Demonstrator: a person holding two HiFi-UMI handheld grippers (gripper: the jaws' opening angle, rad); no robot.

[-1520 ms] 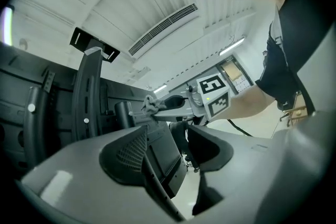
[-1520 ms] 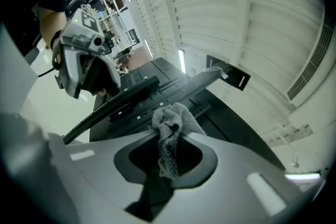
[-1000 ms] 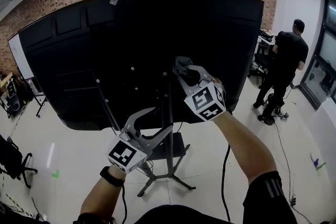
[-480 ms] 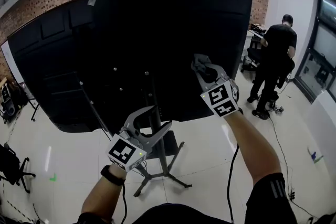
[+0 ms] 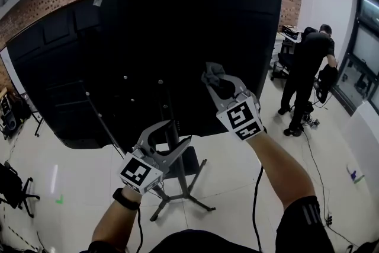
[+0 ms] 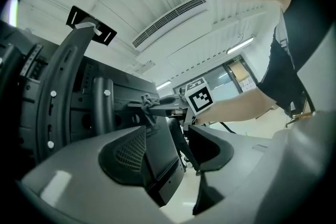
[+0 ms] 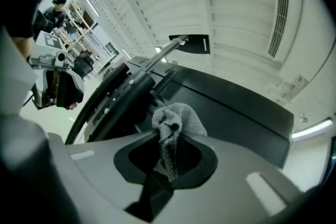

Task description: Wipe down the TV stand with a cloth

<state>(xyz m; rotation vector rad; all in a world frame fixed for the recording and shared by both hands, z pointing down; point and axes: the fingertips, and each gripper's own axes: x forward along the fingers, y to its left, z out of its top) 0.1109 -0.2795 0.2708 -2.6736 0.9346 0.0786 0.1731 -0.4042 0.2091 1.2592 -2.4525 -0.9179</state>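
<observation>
Head view: The TV stand (image 5: 176, 157) stands on a pale floor (image 5: 77, 175), its upright post carrying a large black screen (image 5: 195, 32) seen from the back. The right gripper (image 5: 219, 77) is raised in front of that back panel and pinches a grey cloth (image 5: 214, 72) at its tips. Contact between cloth and panel cannot be confirmed. The left gripper (image 5: 178, 133) is lower, beside the post, with its jaws spread. A person (image 5: 308, 68) stands at far right.

Left gripper view: The left gripper (image 6: 176, 150) has its jaws apart and nothing gripped. Beyond them, the cloth (image 6: 148, 106) lies against a bar of the stand.

Right gripper view: The right gripper (image 7: 169, 157) has its jaws closed on the cloth (image 7: 176, 122), which bunches above them.
</observation>
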